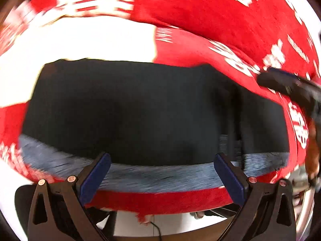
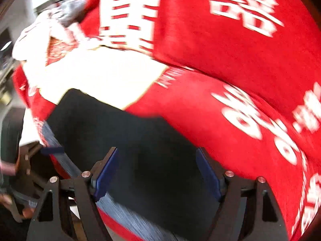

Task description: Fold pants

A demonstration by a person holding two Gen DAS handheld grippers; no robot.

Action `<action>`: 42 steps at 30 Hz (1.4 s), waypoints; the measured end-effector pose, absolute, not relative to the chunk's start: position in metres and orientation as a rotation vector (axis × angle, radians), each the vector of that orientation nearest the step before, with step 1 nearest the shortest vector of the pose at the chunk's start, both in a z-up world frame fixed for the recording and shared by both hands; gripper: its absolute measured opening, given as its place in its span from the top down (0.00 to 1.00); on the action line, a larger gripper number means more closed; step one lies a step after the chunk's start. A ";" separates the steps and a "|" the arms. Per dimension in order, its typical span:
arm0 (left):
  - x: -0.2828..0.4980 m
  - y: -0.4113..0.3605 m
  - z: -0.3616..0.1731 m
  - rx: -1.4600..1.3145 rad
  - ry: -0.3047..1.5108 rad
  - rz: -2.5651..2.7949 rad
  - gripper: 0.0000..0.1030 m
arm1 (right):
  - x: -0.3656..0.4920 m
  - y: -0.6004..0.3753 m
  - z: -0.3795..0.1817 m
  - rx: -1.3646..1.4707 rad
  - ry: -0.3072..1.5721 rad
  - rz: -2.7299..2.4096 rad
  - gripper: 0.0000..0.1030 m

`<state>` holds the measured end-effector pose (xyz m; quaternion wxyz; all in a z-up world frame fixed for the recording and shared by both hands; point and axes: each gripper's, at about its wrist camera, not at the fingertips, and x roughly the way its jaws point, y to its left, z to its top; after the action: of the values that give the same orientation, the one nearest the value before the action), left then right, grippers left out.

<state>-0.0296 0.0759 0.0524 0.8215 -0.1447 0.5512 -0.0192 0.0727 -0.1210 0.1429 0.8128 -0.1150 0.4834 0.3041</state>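
Dark, nearly black pants [image 1: 140,110] lie flat as a folded rectangle on the red cloth, with a grey-blue band [image 1: 156,176] along their near edge. My left gripper [image 1: 163,173] hovers over that band, open, nothing between its blue pads. The right gripper [image 1: 289,84] enters the left wrist view at the pants' far right corner. In the right wrist view the pants [image 2: 160,150] run diagonally. My right gripper [image 2: 157,173] is open above them with nothing gripped. The left gripper [image 2: 40,154] shows at the left edge. Both views are motion-blurred.
A red cloth with large white characters [image 1: 200,10] and a white patch [image 1: 90,42] covers the table. Its front edge [image 1: 160,202] drops to a pale floor with a cable. Bunched white and grey fabric [image 2: 64,14] lies at the far left. A hand [image 1: 314,152] holds the right gripper.
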 end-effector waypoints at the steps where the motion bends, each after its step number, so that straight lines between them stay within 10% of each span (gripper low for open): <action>1: -0.034 0.091 0.051 -0.328 1.173 -0.013 0.00 | 0.083 -0.094 0.141 -0.264 1.050 0.722 0.21; 11: -0.067 0.194 0.029 -0.510 1.177 0.160 0.00 | 0.103 0.101 0.058 -0.615 1.207 1.157 0.21; 15: -0.072 0.211 0.031 -0.514 1.160 0.153 0.00 | 0.104 0.130 0.035 -0.624 1.244 1.211 0.07; 17: -0.070 0.216 0.032 -0.515 1.147 0.145 0.00 | 0.104 0.131 0.036 -0.628 1.270 1.226 0.15; 21: -0.067 0.244 0.034 -0.553 1.125 0.058 0.00 | 0.093 0.110 0.059 -0.699 1.147 1.217 0.84; 42: 0.001 0.220 0.021 -0.346 1.149 -0.543 0.09 | 0.041 0.047 0.139 -0.604 0.855 1.340 0.88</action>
<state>0.0008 0.2202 0.0214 0.7908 -0.1609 0.5338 -0.2524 0.0409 0.0468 0.1386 0.6598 -0.2668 0.3778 0.5922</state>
